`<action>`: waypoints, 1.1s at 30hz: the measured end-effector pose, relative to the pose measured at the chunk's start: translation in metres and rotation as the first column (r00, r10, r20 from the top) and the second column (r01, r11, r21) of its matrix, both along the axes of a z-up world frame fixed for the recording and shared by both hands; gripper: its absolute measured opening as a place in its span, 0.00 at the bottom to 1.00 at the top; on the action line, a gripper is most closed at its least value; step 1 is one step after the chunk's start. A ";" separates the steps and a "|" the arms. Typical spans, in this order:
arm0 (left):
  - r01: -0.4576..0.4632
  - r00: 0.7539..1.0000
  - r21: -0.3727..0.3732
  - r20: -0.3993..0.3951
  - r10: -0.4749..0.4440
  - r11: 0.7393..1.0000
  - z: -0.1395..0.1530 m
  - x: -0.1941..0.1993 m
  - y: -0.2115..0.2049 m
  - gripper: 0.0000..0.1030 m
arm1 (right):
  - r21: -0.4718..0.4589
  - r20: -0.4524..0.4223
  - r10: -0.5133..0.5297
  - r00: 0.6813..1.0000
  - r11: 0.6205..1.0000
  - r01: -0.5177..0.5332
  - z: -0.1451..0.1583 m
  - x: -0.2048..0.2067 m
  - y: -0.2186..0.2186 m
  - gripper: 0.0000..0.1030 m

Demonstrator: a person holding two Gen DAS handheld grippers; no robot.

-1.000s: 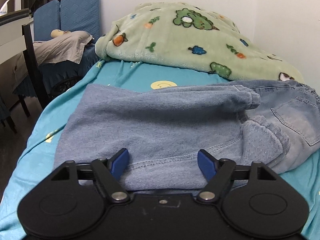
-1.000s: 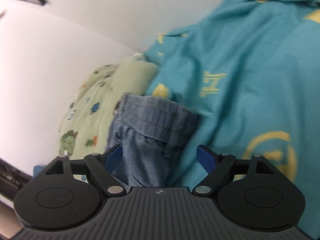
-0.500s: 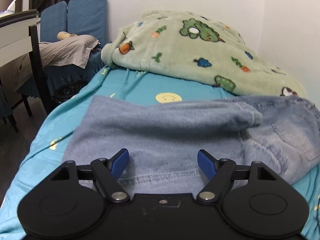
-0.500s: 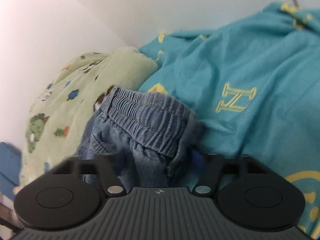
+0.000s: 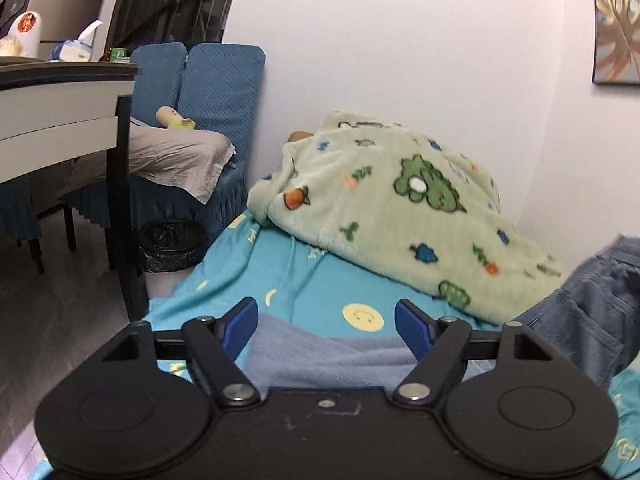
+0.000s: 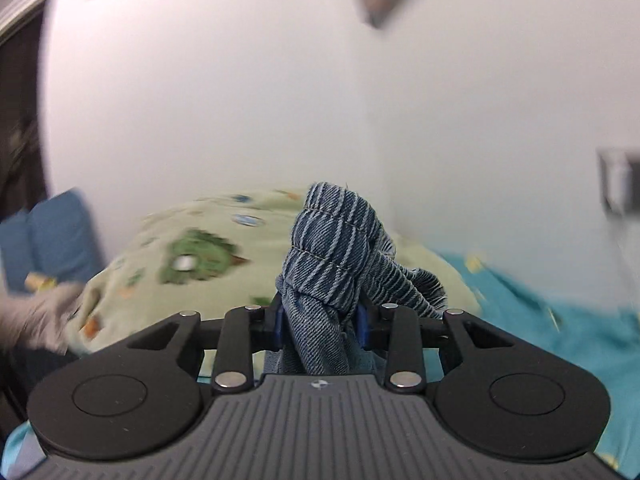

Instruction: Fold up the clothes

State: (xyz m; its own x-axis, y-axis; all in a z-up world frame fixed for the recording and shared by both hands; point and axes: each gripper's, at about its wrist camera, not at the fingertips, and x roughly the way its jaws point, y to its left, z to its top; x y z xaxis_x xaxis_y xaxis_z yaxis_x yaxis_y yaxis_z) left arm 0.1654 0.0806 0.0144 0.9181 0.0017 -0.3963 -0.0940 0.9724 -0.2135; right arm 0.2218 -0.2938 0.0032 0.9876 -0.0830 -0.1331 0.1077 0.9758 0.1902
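Jeans (image 6: 332,272) are bunching up between the blue pads of the right gripper (image 6: 320,324), whose jaws are clamping tight on the ribbed waistband and lifting it clear of the bed. Nearest the left gripper (image 5: 326,326), more denim is lying flat on the teal sheet (image 5: 304,276), and that gripper's jaws are standing wide apart, gripping nothing. Beyond, a green fleece blanket (image 5: 400,208) is heaping against the white wall.

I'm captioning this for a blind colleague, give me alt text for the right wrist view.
The right gripper is shut on a bunched fold of blue jeans, lifted before a white wall. Behind lie a green cartoon-print blanket and a teal bedsheet, both blurred.
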 end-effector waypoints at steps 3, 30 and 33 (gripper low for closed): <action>-0.039 0.999 -0.089 0.024 0.041 0.995 0.008 -0.007 0.028 0.71 | -0.101 0.024 0.078 0.997 0.992 -0.075 0.013 -0.004 0.055 0.32; -0.103 0.994 -0.310 -0.053 0.091 0.945 -0.013 -0.001 0.116 0.70 | -0.468 -0.276 0.561 0.781 0.631 -0.619 -0.113 -0.037 0.332 0.31; -0.097 0.994 -0.280 -0.078 0.078 0.955 -0.019 0.003 0.110 0.70 | -0.444 -0.266 0.575 0.774 0.639 -0.628 -0.115 -0.041 0.328 0.39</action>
